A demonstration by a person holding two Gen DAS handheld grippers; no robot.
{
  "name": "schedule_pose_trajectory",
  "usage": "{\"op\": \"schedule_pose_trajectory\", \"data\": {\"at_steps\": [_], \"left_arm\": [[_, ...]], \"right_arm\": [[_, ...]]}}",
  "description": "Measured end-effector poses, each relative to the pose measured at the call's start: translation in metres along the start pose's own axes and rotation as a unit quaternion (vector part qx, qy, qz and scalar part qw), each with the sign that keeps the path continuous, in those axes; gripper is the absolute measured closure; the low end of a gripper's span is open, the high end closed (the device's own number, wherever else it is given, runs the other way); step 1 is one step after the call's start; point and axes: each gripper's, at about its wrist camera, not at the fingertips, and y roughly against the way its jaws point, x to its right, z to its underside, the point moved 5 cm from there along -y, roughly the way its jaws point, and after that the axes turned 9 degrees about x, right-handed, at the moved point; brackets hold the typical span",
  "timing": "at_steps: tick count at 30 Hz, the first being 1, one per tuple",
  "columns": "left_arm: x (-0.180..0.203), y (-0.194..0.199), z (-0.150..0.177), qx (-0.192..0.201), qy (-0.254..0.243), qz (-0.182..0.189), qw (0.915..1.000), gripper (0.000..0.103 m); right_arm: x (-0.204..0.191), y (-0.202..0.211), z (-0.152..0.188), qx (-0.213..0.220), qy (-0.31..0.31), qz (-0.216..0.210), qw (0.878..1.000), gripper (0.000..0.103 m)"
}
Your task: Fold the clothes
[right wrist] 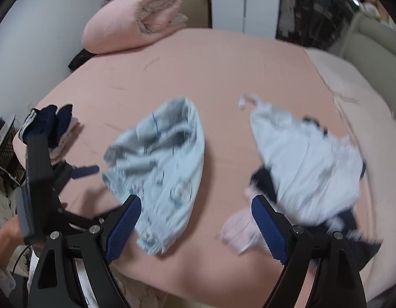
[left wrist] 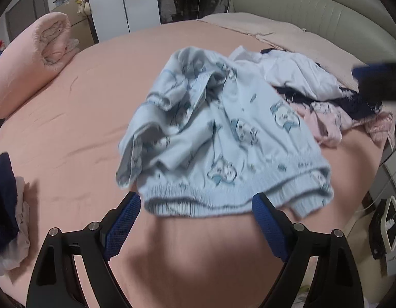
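Crumpled pale-blue printed cotton pyjama garment (left wrist: 223,138) lies mid-frame on my pink bedsheet (left wrist: 69,107), soft, light and floppy, best pinched at its ribbed hem, while my left gripper (left wrist: 196,220) and right gripper (right wrist: 196,220) gape wide, holding nothing.

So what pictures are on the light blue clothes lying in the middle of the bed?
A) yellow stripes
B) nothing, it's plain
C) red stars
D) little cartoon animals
D. The light blue garment is printed all over with small blue-outlined cartoon animal figures, plain to see in the left wrist view, where it lies crumpled on the pink bed just ahead of the open left tongs.
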Motion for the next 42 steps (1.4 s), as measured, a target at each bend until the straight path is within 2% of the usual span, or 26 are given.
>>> {"op": "schedule_pose_trajectory", "data": {"at_steps": [6, 12, 15, 18, 23, 27, 28, 30, 31, 33, 35, 42], "left_arm": [[0.0, 0.001, 0.003, 0.009, -0.02, 0.007, 0.9997, 0.014], [-0.006, -0.015, 0.009, -0.005, -0.065, -0.021, 0.9977, 0.014], [-0.008, -0.021, 0.011, -0.013, -0.086, -0.024, 0.996, 0.014], [-0.006, -0.021, 0.007, 0.002, -0.101, -0.027, 0.9945, 0.014], [-0.005, -0.023, -0.001, -0.003, -0.086, -0.02, 0.9961, 0.014], [-0.002, -0.017, -0.011, 0.016, -0.082, -0.025, 0.9962, 0.016], [-0.001, -0.017, -0.011, 0.015, -0.084, -0.025, 0.9961, 0.017], [0.001, -0.018, -0.012, 0.012, -0.088, -0.025, 0.9958, 0.031], [0.002, -0.019, -0.012, 0.011, -0.09, -0.026, 0.9956, 0.035], [0.004, -0.021, -0.01, 0.005, -0.097, -0.034, 0.9947, 0.057], [0.005, -0.025, -0.008, -0.007, -0.109, -0.05, 0.9928, 0.067], [0.009, -0.038, -0.006, -0.032, -0.102, -0.061, 0.9924, 0.067]], "right_arm": [[-0.005, -0.015, 0.041, -0.007, -0.05, 0.006, 0.999, 0.015], [-0.006, -0.025, 0.065, -0.005, -0.079, 0.029, 0.996, 0.015], [-0.005, -0.033, 0.072, -0.005, -0.087, 0.041, 0.995, 0.015], [-0.004, -0.042, 0.076, -0.012, -0.091, 0.052, 0.994, 0.015], [-0.004, -0.044, 0.076, -0.014, -0.111, 0.048, 0.993, 0.015], [-0.004, -0.043, 0.075, -0.017, -0.12, 0.049, 0.991, 0.015], [-0.005, -0.043, 0.074, -0.015, -0.12, 0.048, 0.992, 0.015], [-0.005, -0.043, 0.075, -0.013, -0.122, 0.05, 0.991, 0.015], [-0.005, -0.044, 0.076, -0.014, -0.123, 0.052, 0.991, 0.015], [-0.005, -0.045, 0.078, -0.011, -0.128, 0.049, 0.99, 0.015], [-0.003, -0.047, 0.081, -0.011, -0.142, 0.042, 0.989, 0.015], [0.005, -0.052, 0.095, -0.008, -0.183, 0.007, 0.983, 0.015]]}}
